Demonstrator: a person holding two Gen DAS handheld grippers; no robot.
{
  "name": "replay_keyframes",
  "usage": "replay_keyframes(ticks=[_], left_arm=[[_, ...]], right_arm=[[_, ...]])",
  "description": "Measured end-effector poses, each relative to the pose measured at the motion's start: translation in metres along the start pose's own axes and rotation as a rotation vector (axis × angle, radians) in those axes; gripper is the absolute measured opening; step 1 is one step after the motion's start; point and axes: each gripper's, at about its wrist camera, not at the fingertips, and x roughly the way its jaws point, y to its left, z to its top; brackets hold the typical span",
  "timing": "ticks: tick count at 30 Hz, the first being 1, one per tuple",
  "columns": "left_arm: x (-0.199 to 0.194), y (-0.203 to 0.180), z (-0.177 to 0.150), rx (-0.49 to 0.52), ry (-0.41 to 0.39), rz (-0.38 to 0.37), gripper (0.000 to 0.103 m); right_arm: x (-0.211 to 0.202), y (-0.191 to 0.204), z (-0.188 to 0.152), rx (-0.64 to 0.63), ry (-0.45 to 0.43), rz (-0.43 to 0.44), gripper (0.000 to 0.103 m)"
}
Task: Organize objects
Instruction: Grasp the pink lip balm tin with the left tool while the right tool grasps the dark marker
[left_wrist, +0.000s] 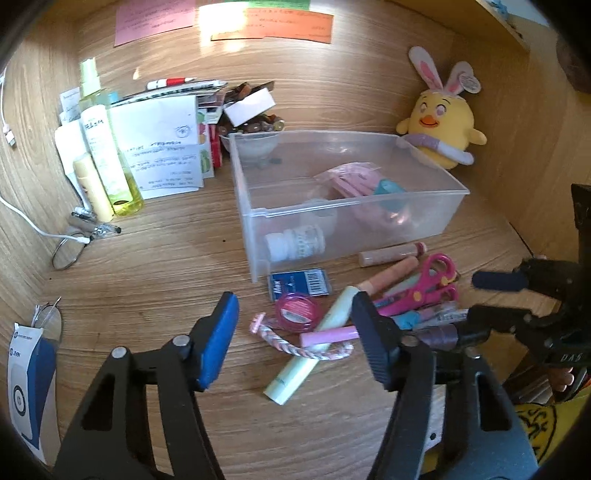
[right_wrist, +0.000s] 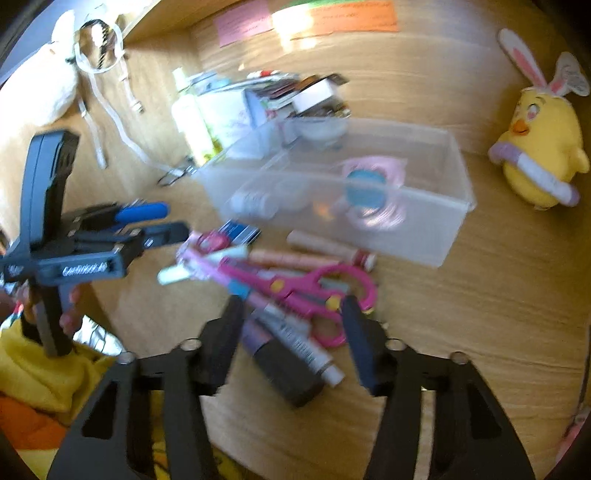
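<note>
A clear plastic bin (left_wrist: 436, 192) stands on the wooden desk and holds a white pill bottle (left_wrist: 295, 243), a pink packet and a teal roll. In front of it lies a pile: pink scissors (left_wrist: 430, 284), a pale green tube (left_wrist: 314, 347), a pink round case (left_wrist: 297, 309), a braided cord, pens and markers. My left gripper (left_wrist: 295, 310) is open, low over the left of the pile. My right gripper (right_wrist: 291, 314) is open over the pens and scissors (right_wrist: 295, 291); it also shows in the left wrist view (left_wrist: 491, 295). The bin also shows in the right wrist view (right_wrist: 454, 206).
A yellow chick plush (left_wrist: 443, 125) sits right of the bin by the side wall. Bottles (left_wrist: 107, 166), papers and a bowl of small items crowd the back left. A white cable and a ring lie at the left. A blue-white box (left_wrist: 29, 384) lies near left.
</note>
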Motion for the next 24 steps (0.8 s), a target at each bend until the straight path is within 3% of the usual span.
replay_keyframes(ticks=[2,5,16,24], left_arm=[[0.001,-0.003,0.0,-0.001,0.003,-0.015,0.057],[0.006,-0.005,-0.002,-0.004,0.025,-0.037,0.052],[0.032,0.008,0.001,-0.079,0.118,-0.098,0.045],[0.045,0.009,0.003,-0.066,0.141,-0.072,0.045]], right_arm=[[0.002,0.006,-0.004,-0.027,0.017,0.008,0.032],[0.004,0.012,-0.01,-0.065,0.039,0.002,0.028],[0.008,0.019,-0.021,-0.12,0.095,-0.002,0.026],[0.021,0.028,-0.025,-0.146,0.138,0.021,0.026]])
